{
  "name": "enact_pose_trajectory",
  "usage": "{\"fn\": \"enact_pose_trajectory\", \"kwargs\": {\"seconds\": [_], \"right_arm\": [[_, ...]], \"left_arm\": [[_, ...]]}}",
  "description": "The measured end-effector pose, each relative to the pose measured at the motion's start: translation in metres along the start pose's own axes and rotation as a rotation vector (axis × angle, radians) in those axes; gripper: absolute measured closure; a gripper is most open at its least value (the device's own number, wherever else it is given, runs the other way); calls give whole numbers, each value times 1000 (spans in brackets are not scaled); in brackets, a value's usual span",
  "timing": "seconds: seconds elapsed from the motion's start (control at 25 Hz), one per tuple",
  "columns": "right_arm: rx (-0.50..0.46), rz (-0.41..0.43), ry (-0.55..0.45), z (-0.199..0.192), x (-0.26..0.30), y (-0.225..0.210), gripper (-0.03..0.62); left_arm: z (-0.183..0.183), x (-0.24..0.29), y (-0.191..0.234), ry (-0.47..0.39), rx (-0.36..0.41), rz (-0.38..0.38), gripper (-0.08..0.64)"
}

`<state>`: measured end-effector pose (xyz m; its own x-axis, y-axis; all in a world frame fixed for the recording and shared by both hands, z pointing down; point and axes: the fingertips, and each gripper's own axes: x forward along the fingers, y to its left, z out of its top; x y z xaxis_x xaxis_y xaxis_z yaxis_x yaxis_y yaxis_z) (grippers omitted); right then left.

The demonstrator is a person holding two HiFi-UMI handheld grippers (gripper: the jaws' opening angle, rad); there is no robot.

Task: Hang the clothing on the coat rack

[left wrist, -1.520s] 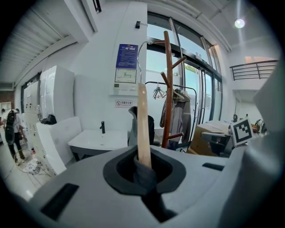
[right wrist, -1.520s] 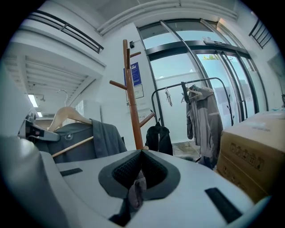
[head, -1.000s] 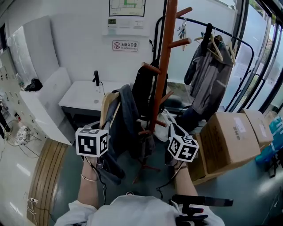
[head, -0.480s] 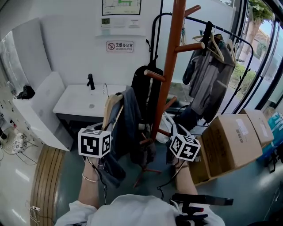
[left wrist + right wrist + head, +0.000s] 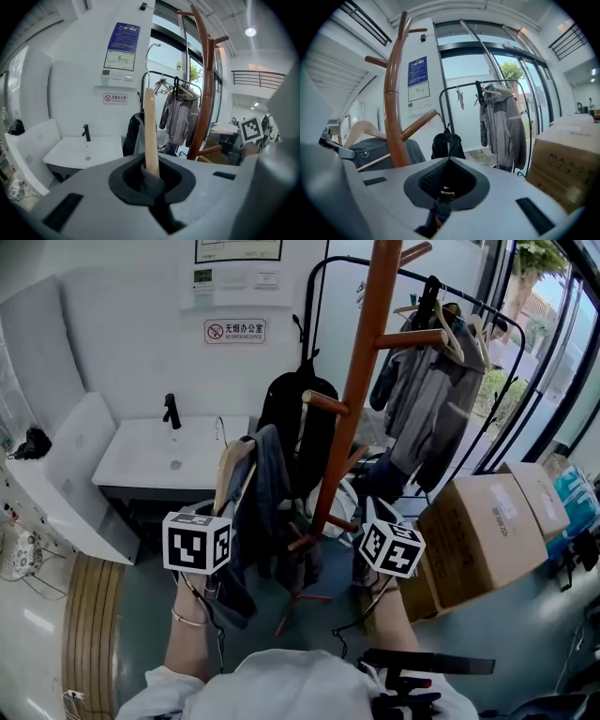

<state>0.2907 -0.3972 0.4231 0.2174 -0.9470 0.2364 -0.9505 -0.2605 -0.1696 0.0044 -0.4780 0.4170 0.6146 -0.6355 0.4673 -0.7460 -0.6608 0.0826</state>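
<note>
My left claw (image 5: 150, 183) grips the pale wooden hanger (image 5: 150, 126), my right claw (image 5: 446, 187) is clenched; bumping the tall brown wooden coat rack (image 5: 361, 390) could drop the grey jacket (image 5: 267, 493)

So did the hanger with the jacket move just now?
Yes. In the head view, the hanger and its jacket have shifted right, away from the black faucet on the sink.

Tall wooden coat rack (image 5: 349, 418): reddish brown. Curved wooden hanger (image 5: 230, 462): pale tan, carrying a dark slate-grey garment (image 5: 267, 486). Rectangular washbasin (image 5: 141, 460): white, with black tap (image 5: 172, 410). Cardboard boxes (image 5: 483, 535): plain brown. Marker cubes (image 5: 196, 542): black-and-white squares.
</note>
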Motion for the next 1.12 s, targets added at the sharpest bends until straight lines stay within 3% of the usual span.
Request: {"fn": "enact_pose_trajectory", "kwargs": {"seconds": [0.52,0.8,1.12], "right_arm": [[1,1,-1,15,24,-30,569],[8,36,-72,53,44,-34,569],[24,47,-75,53,52,-41,569]], "left_arm": [[-3,21,-2,22,-38,36,546],[17,26,-4,16,-5,64,546],[30,34,-13,20,28,25,546]]}}
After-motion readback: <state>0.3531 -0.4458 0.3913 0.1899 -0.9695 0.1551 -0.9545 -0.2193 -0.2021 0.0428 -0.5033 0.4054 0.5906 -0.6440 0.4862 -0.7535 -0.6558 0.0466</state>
